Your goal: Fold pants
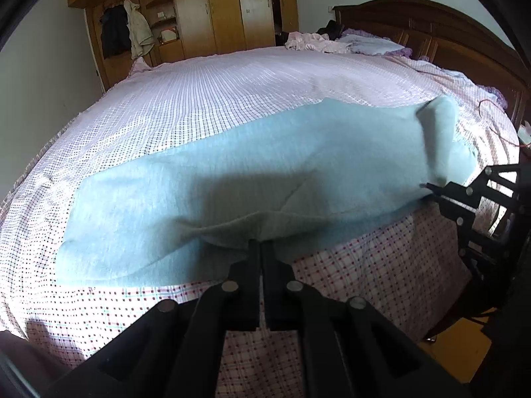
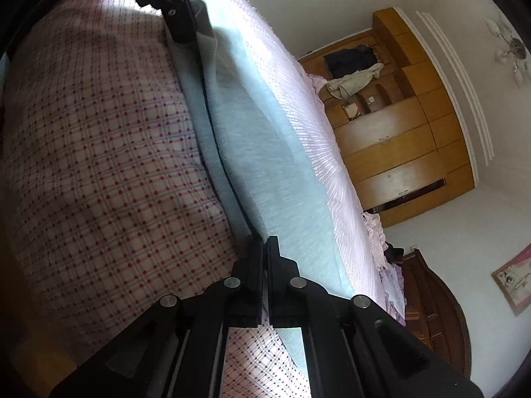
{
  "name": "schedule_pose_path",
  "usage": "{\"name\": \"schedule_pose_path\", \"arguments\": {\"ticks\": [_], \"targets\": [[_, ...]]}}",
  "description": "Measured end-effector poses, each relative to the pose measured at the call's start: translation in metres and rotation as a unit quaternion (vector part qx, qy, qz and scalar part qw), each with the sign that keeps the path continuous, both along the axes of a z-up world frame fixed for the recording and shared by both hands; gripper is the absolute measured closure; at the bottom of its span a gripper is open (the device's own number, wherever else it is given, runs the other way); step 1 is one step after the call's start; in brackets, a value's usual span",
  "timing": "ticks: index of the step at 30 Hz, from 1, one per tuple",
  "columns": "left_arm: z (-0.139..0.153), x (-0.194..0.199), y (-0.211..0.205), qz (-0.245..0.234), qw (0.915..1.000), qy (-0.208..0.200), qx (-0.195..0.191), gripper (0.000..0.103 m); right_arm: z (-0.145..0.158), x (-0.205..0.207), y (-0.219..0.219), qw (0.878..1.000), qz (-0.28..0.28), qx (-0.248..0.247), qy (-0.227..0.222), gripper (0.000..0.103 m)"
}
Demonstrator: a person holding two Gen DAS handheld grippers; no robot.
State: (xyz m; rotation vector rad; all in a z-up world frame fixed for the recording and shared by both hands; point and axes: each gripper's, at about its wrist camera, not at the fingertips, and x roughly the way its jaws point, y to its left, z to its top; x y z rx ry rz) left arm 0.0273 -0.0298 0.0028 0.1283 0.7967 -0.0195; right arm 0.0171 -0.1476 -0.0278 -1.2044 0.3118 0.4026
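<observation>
Light blue pants (image 1: 232,165) lie lengthwise along the near edge of the bed (image 1: 205,93), one end curled up at the right. My left gripper (image 1: 262,243) is shut on the pants' near edge, at the bed's edge. My right gripper (image 1: 428,186) shows at the right, pinching the curled end. In the right wrist view the pants (image 2: 252,139) run away along the bed edge, my right gripper (image 2: 264,240) is shut on their near end, and my left gripper (image 2: 186,38) grips them further up.
The bed has a checked pink sheet (image 1: 381,265) hanging down its side. Loose clothes and pillows (image 1: 332,41) lie by the dark wooden headboard (image 1: 448,39). A wooden wardrobe (image 1: 215,10) stands beyond the bed.
</observation>
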Motion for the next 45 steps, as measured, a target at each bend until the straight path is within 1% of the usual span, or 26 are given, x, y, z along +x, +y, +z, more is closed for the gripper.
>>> {"name": "schedule_pose_path", "arguments": {"ticks": [5,9,11,13,15,16,17,18,19,20,21,22,24,26,27,28,31,34,35,36,37,38,40,42,44,45], "targets": [[-0.002,-0.002,0.001,-0.002,1.0000,0.003,0.007,0.102,-0.016,-0.003,0.001,1.000,0.005,-0.021,0.008,0.103],[-0.002,-0.006,0.003,0.006,0.9999,0.001,0.011,0.103,-0.019,-0.008,0.000,1.000,0.004,-0.031,0.006,0.103],[-0.007,-0.006,0.006,0.007,0.9998,0.014,0.014,0.103,-0.024,-0.010,-0.002,0.999,0.008,-0.039,0.001,0.103],[-0.009,-0.005,0.007,0.010,0.9997,0.022,0.009,0.103,-0.016,-0.008,-0.004,1.000,0.002,-0.001,0.019,0.103],[-0.003,-0.008,0.010,0.002,0.9997,0.020,-0.017,0.103,0.006,-0.005,-0.015,0.995,-0.003,0.080,0.062,0.103],[0.001,-0.009,0.013,0.000,0.9995,0.015,-0.029,0.098,0.016,-0.004,-0.021,0.990,-0.003,0.119,0.081,0.103],[0.005,-0.011,0.014,-0.002,0.9992,0.010,-0.039,0.090,0.027,-0.002,-0.028,0.982,-0.005,0.162,0.100,0.103],[0.008,-0.012,0.016,-0.005,0.9988,0.007,-0.048,0.085,0.040,0.000,-0.038,0.969,-0.008,0.215,0.125,0.103],[0.014,-0.013,0.017,-0.008,0.9983,-0.001,-0.058,0.077,0.049,0.003,-0.046,0.956,-0.008,0.254,0.146,0.101],[0.018,-0.013,0.017,-0.011,0.9978,-0.007,-0.064,0.072,0.060,0.008,-0.060,0.934,-0.013,0.312,0.173,0.093],[0.021,-0.013,0.017,-0.014,0.9973,-0.013,-0.071,0.071,0.068,0.014,-0.073,0.915,-0.023,0.355,0.190,0.087],[0.026,-0.011,0.016,-0.017,0.9967,-0.020,-0.077,0.070,0.074,0.023,-0.090,0.893,-0.040,0.399,0.203,0.086],[0.037,-0.004,0.011,-0.020,0.9953,-0.033,-0.089,0.069,0.081,0.039,-0.127,0.857,-0.090,0.463,0.209,0.084],[0.048,0.009,0.003,-0.025,0.9943,-0.042,-0.095,0.064,0.083,0.052,-0.161,0.828,-0.147,0.502,0.201,0.082],[0.051,0.016,-0.001,-0.027,0.9938,-0.047,-0.097,0.061,0.080,0.058,-0.185,0.814,-0.191,0.515,0.189,0.082],[0.053,0.025,-0.007,-0.032,0.9937,-0.052,-0.094,0.058,0.080,0.063,-0.202,0.806,-0.220,0.519,0.180,0.082],[0.047,0.052,-0.027,-0.041,0.9939,-0.057,-0.085,0.057,0.068,0.077,-0.253,0.774,-0.310,0.526,0.170,0.082],[0.039,0.080,-0.042,-0.042,0.9949,-0.053,-0.075,0.057,0.050,0.090,-0.287,0.747,-0.350,0.534,0.186,0.082],[0.037,0.090,-0.048,-0.039,0.9951,-0.051,-0.074,0.057,0.041,0.093,-0.297,0.728,-0.363,0.545,0.202,0.082],[0.035,0.098,-0.054,-0.040,0.9949,-0.048,-0.078,0.057,0.042,0.096,-0.303,0.714,-0.358,0.561,0.216,0.082],[0.034,0.104,-0.060,-0.043,0.9941,-0.045,-0.089,0.057,0.040,0.095,-0.307,0.706,-0.350,0.574,0.223,0.080],[0.033,0.110,-0.064,-0.045,0.9929,-0.042,-0.101,0.057,0.038,0.093,-0.309,0.705,-0.347,0.577,0.222,0.079],[0.031,0.114,-0.072,-0.051,0.9911,-0.038,-0.117,0.057,0.041,0.097,-0.305,0.710,-0.347,0.573,0.217,0.079],[0.024,0.111,-0.076,-0.062,0.9900,-0.035,-0.122,0.057,0.048,0.110,-0.295,0.719,-0.337,0.569,0.211,0.077],[0.020,0.106,-0.081,-0.073,0.9905,-0.034,-0.111,0.057,0.050,0.115,-0.284,0.726,-0.330,0.566,0.207,0.076],[0.017,0.104,-0.084,-0.077,0.9911,-0.034,-0.103,0.057,0.051,0.120,-0.278,0.734,-0.323,0.562,0.203,0.075]]}}
